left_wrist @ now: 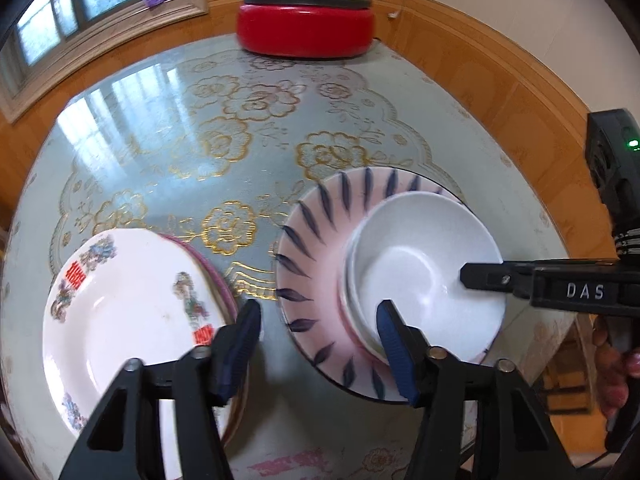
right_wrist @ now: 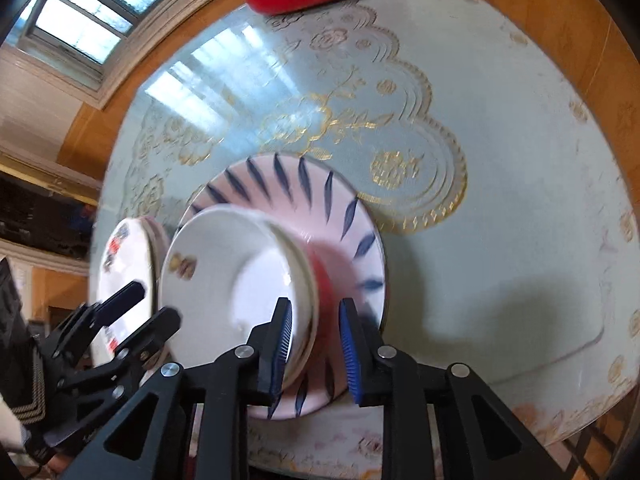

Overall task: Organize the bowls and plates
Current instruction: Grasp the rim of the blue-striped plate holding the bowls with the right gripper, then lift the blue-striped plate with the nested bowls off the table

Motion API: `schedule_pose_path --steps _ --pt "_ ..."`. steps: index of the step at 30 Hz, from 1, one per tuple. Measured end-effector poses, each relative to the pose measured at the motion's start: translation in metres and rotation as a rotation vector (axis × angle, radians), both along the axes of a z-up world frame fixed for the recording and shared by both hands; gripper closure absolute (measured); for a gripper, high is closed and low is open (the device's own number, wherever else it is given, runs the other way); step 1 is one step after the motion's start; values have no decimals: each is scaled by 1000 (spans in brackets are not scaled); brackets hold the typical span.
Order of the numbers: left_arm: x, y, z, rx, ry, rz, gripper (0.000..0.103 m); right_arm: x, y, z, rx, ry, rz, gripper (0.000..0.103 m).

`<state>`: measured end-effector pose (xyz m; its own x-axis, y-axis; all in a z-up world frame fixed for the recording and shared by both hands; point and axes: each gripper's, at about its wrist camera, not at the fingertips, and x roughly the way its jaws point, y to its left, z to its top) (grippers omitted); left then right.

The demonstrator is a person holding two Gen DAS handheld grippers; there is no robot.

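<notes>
A white bowl [left_wrist: 424, 268] sits nested on another bowl, both on a pink plate with blue leaf marks [left_wrist: 316, 248]. A white plate with red characters [left_wrist: 128, 312] tops a small stack at the left. My left gripper [left_wrist: 320, 348] is open, low over the table between the two stacks. My right gripper [right_wrist: 314, 344] is open with its jaws either side of the near rim of the stacked bowls [right_wrist: 240, 280]; the pink plate [right_wrist: 344, 216] lies under them. It reaches in from the right in the left wrist view [left_wrist: 480, 276].
A red electric pan with a grey lid [left_wrist: 306, 26] stands at the far edge of the round table, which has a pale blue cloth with gold flowers [left_wrist: 224, 128]. A wood-panelled wall and a window [left_wrist: 80, 8] lie behind.
</notes>
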<state>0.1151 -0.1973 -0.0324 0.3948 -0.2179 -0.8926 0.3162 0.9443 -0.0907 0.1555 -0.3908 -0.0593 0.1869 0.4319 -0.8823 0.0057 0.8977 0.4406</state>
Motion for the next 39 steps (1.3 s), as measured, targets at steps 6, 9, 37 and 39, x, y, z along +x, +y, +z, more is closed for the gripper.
schedule_pose_path --steps 6,9,37,39 --pt "0 -18 -9 29 4 -59 77 1 8 0 -45 -62 19 83" --pt "5 -18 -12 28 4 -36 80 8 10 2 -61 -85 15 86" --pt "-8 35 4 -22 -57 183 40 2 -36 -4 13 -185 -132 71" --pt "-8 35 2 -14 -51 186 40 0 -36 -8 9 -167 -129 71"
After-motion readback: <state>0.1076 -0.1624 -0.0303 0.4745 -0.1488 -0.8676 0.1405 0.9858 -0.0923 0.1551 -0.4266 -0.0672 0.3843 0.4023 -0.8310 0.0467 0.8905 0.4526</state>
